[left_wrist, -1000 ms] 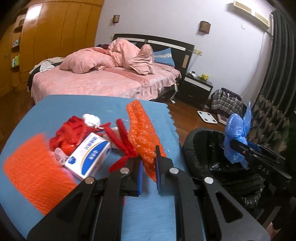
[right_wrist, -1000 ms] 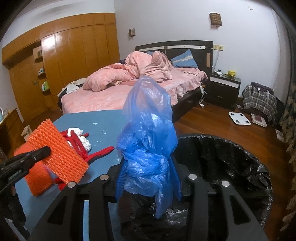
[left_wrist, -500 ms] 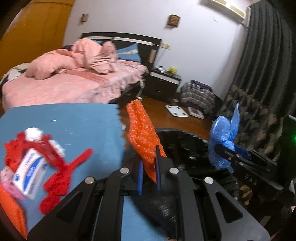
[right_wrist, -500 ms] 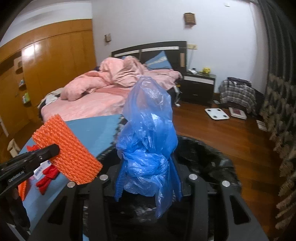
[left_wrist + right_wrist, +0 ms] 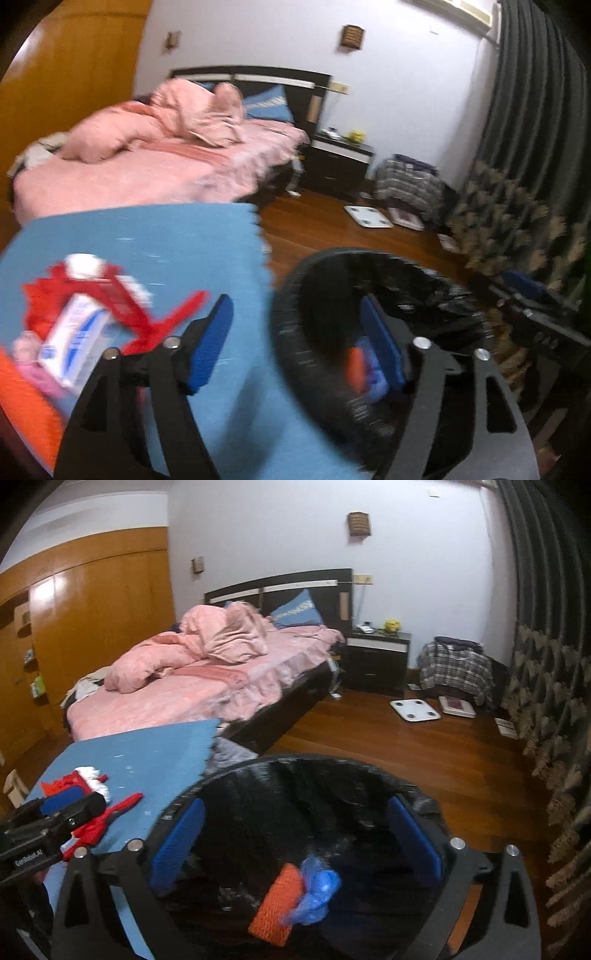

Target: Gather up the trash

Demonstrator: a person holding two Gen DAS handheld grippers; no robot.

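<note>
Both tongs, right (image 5: 295, 834) and left (image 5: 297, 341), have just been opening and stand wide with nothing between them, above the black-lined bin (image 5: 236, 775), where the orange mesh (image 5: 277, 908) and blue bag (image 5: 317, 890) lie together. Red scraps (image 5: 162, 325) and a white box (image 5: 74, 339) remain on the blue tabletop (image 5: 184, 236) beside the bin. Beyond stand a pink bed (image 5: 192, 694), a nightstand (image 5: 380, 657), wooden wardrobes (image 5: 92, 620) and dark curtains (image 5: 546, 590).

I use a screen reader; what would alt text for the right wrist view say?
The right gripper hangs open over a black-lined bin, where an orange net and a blue bag lie. To the left, the left gripper is over a blue mat with red scraps; a pink bed is behind.
</note>
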